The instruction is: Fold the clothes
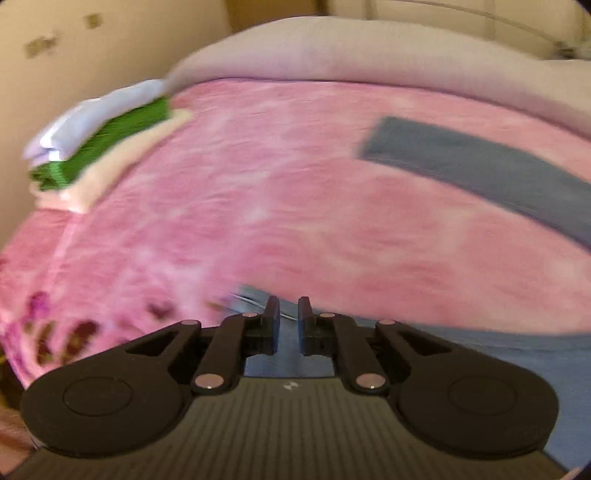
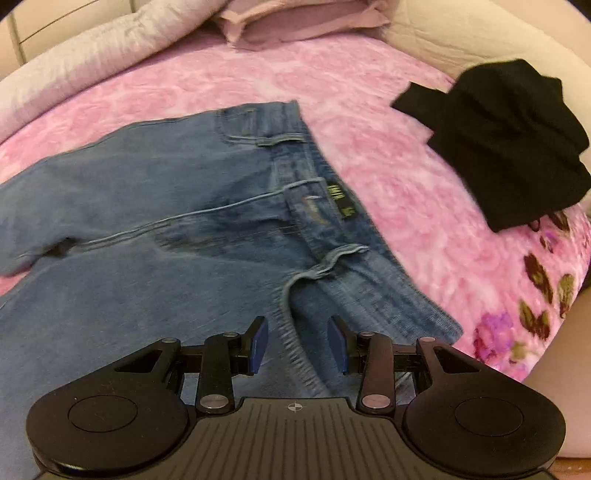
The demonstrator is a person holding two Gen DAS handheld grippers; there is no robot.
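Note:
Blue jeans (image 2: 155,221) lie spread flat on a pink blanket (image 2: 399,177), waistband (image 2: 332,214) toward the right. My right gripper (image 2: 298,345) is open, hovering just above the jeans near the waistband's near end, holding nothing. In the left wrist view one jeans leg (image 1: 476,170) stretches across the blanket and more denim (image 1: 461,354) lies under my left gripper (image 1: 288,325). Its jaws stand a small gap apart with nothing between them. That view is blurred.
A stack of folded clothes (image 1: 103,144), white on green on cream, sits at the blanket's far left. A crumpled black garment (image 2: 506,144) lies at the right. Pillows (image 2: 295,18) and a grey bolster (image 1: 332,48) line the far edge.

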